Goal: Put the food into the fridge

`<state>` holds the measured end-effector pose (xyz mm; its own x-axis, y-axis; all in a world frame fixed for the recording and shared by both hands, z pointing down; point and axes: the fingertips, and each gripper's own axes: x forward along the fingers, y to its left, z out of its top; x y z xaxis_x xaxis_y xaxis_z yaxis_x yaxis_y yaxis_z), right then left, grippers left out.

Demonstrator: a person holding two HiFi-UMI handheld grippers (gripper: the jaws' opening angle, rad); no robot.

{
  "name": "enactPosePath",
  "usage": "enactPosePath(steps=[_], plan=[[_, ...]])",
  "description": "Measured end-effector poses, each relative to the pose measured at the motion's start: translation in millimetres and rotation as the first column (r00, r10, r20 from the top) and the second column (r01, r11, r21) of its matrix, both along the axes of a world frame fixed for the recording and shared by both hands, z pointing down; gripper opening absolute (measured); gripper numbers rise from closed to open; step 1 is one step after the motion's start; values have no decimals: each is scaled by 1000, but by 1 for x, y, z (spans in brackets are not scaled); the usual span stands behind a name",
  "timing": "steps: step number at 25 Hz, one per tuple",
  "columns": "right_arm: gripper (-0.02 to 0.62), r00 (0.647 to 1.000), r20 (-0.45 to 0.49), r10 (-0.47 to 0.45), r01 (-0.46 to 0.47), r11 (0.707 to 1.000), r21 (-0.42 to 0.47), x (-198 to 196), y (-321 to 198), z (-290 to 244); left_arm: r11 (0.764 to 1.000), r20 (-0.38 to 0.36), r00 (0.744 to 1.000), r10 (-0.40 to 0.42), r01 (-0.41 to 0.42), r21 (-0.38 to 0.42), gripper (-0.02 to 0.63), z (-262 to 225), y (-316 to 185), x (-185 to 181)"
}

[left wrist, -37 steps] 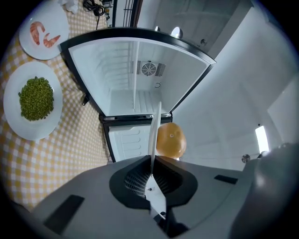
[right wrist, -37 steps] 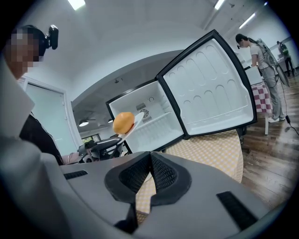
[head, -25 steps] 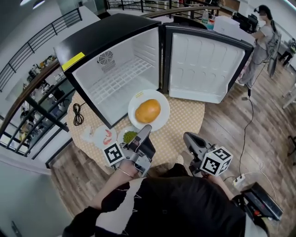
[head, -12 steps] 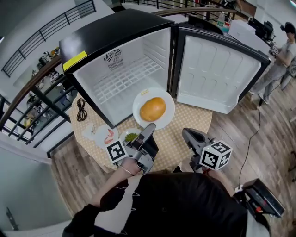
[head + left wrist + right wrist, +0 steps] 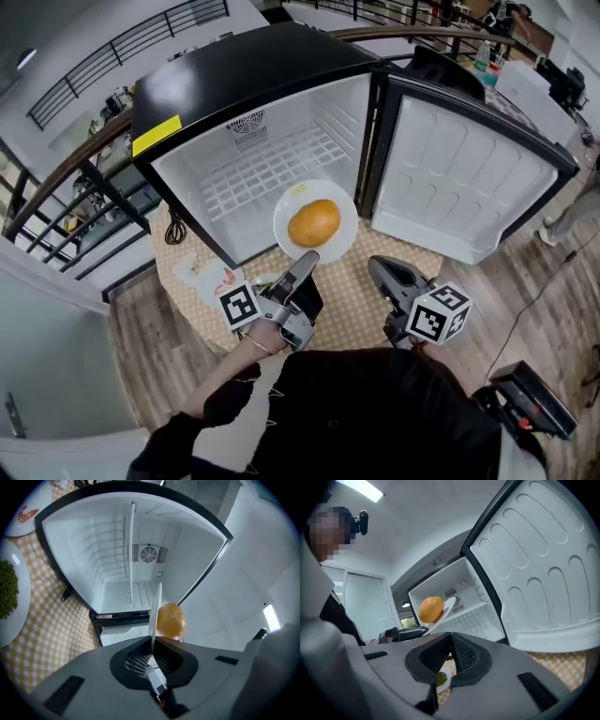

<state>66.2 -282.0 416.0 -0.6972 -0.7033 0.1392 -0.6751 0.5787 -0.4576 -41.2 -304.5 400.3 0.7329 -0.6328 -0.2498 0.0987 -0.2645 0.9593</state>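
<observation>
Left hand-held gripper point(image 5: 303, 267) clamps the near rim of a white plate point(image 5: 282, 228) carrying a round orange food point(image 5: 314, 223), level before the open fridge point(image 5: 339, 111). The plate looks stiff and breakable; the food may roll. Right hand-held gripper point(image 5: 382, 273) is closed, empty.

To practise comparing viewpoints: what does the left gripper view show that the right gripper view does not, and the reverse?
Only the left gripper view: the shrimp plate at the top left corner.
Only the right gripper view: the ceiling light and the right gripper, shut with nothing in it.
Both: the left gripper shut on the white plate that carries the bun, the open fridge with its fan vent, and the dish of peas.
</observation>
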Motion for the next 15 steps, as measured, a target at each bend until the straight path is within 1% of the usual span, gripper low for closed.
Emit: enactPosePath(steps=[2, 4, 8, 15], plan=[[15, 998, 49, -31, 30, 999, 31, 0, -7, -5, 1000, 14, 1000, -13, 13, 2, 20, 0, -6, 1], [15, 995, 75, -63, 59, 997, 57, -1, -13, -8, 1000, 24, 999, -22, 22, -3, 20, 1, -12, 3], [15, 993, 72, -97, 91, 993, 79, 0, -22, -13, 999, 50, 998, -31, 32, -12, 20, 6, -24, 11], [15, 992, 59, -114, 111, 992, 62, 7, -36, -10, 998, 59, 997, -57, 58, -19, 20, 5, -36, 18]])
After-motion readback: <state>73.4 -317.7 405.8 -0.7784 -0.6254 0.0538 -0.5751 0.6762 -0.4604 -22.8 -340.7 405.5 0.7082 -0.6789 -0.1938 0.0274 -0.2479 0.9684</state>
